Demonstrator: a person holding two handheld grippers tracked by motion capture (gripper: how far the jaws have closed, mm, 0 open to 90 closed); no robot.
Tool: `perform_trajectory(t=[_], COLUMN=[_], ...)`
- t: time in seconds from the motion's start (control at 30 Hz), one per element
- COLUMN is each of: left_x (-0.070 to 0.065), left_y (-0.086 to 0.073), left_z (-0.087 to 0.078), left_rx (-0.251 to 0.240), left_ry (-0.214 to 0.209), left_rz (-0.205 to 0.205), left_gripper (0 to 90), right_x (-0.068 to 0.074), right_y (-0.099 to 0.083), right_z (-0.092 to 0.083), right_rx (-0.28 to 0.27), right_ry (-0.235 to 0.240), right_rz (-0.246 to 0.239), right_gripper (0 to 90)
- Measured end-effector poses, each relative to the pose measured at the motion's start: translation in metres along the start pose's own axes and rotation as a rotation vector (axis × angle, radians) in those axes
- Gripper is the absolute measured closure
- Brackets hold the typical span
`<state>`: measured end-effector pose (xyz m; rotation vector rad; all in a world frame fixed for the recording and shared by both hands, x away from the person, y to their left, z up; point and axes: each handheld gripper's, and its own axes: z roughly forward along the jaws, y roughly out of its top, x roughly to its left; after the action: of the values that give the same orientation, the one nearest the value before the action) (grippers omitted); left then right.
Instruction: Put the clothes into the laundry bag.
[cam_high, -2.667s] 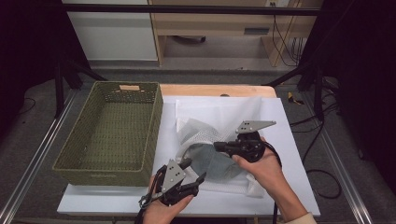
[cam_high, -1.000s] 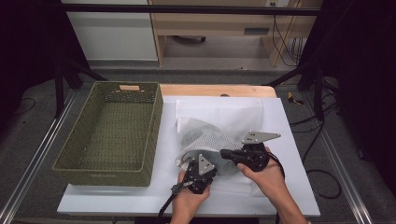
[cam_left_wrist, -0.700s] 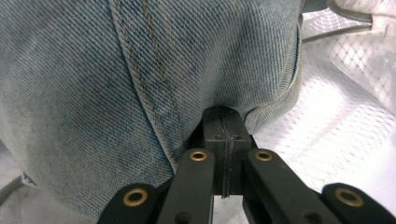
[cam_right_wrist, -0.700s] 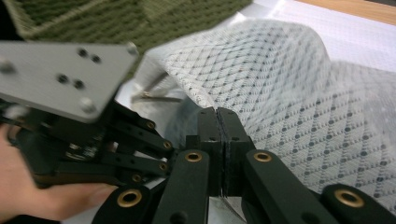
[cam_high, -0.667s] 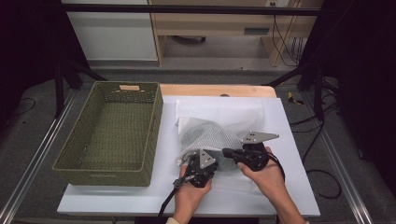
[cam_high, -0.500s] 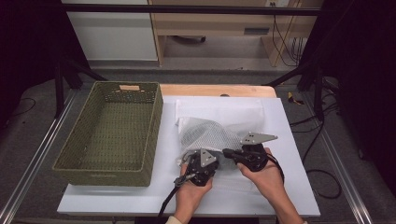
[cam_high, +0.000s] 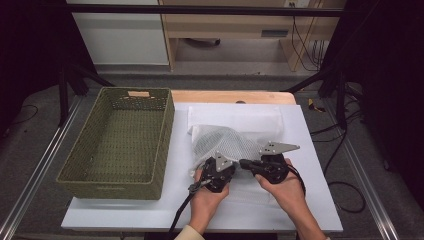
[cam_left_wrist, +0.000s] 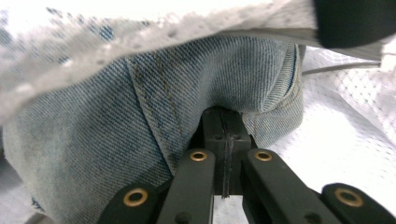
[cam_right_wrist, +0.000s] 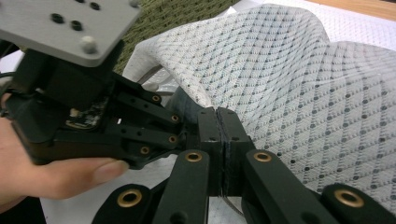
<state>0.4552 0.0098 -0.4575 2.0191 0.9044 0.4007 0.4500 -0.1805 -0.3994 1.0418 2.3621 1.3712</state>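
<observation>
Left gripper (cam_high: 226, 161) now nearer mesh bag (cam_high: 227, 141), fingers clamping denim (cam_left_wrist: 140, 107) inside.

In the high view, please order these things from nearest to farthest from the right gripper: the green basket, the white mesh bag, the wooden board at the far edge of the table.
1. White mesh bag: right at the right gripper.
2. Green basket: to the left.
3. Wooden board: at the table's far edge.

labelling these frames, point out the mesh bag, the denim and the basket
mesh bag (cam_right_wrist: 299, 70), right gripper view, its raised netting
denim (cam_left_wrist: 140, 116), left gripper view, beside the seam
basket (cam_high: 167, 135), high view, its right wall
</observation>
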Motion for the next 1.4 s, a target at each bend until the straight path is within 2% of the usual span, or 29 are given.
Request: perform_trajectory(t=[0.23, 0.43, 0.9, 1.0, 1.17, 1.2, 1.33, 1.4], left_x=[0.004, 0.006, 0.01, 0.011, 0.011, 0.012, 0.015, 0.016], left_y=[0.004, 0.01, 0.013, 0.014, 0.015, 0.015, 0.014, 0.014], left_z=[0.004, 0.005, 0.011, 0.013, 0.015, 0.016, 0.02, 0.022], left_rx=[-0.022, -0.029, -0.092, -0.123, -0.115, -0.112, -0.114, -0.129], left_ry=[0.006, 0.018, 0.039, 0.051, 0.059, 0.052, 0.06, 0.064], left_rz=[-0.024, -0.017, -0.044, -0.045, -0.029, -0.041, -0.044, -0.06], left_gripper=[90.0, 90.0, 90.0, 90.0, 90.0, 90.0, 90.0, 90.0], right_x=[0.001, 0.0, 0.001, 0.001, 0.001, 0.0, 0.0, 0.0], right_y=[0.001, 0.001, 0.001, 0.001, 0.0, 0.0, 0.0, 0.0], right_z=[-0.001, -0.001, -0.003, -0.004, -0.004, -0.004, -0.003, -0.002], right_rx=[-0.003, -0.004, -0.002, -0.005, -0.001, 0.0, 0.004, 0.005], right_ry=[-0.002, 0.0, 0.011, 0.008, 0.008, 0.01, 0.008, 0.01], right_rz=[0.0, 0.002, -0.008, -0.005, -0.003, -0.003, 0.002, 0.002], right_gripper=[89.9, 89.9, 90.0, 90.0, 90.0, 90.0, 90.0, 90.0])
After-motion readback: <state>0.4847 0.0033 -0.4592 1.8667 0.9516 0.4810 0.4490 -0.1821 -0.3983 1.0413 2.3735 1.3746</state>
